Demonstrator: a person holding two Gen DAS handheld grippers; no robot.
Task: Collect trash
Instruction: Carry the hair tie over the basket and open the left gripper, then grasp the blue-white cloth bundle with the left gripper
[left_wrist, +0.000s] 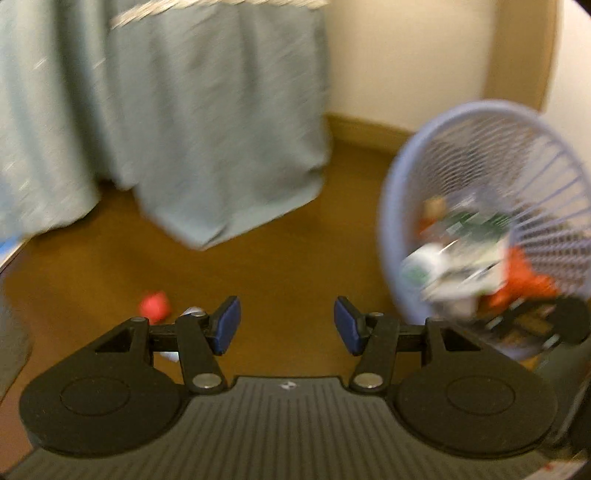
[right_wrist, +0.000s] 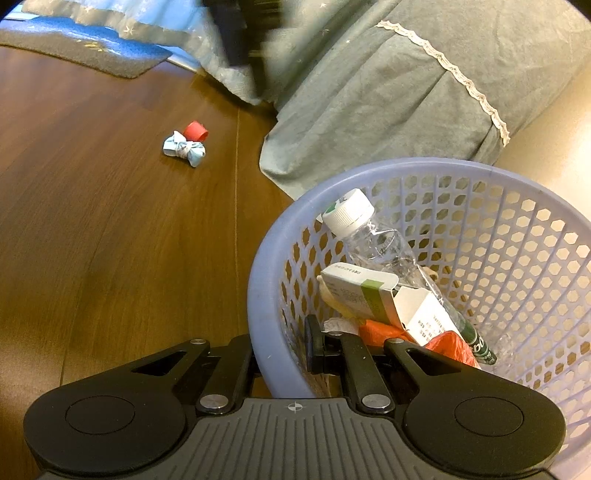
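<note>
The right claw (right_wrist: 280, 354) pinches the basket (right_wrist: 258, 280) rim, steadying it. The left claw (left_wrist: 287, 325) is spread and empty above the floor. A red cap (right_wrist: 195, 130) and blue wad (right_wrist: 183, 148) lie together there; fetching them looks next.

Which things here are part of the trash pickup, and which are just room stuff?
Job: basket, clamped at its rim by the right gripper; bottle, carton inside; red cap, blue wad on floor; left gripper, open.
Background: bedskirt, mat.
</note>
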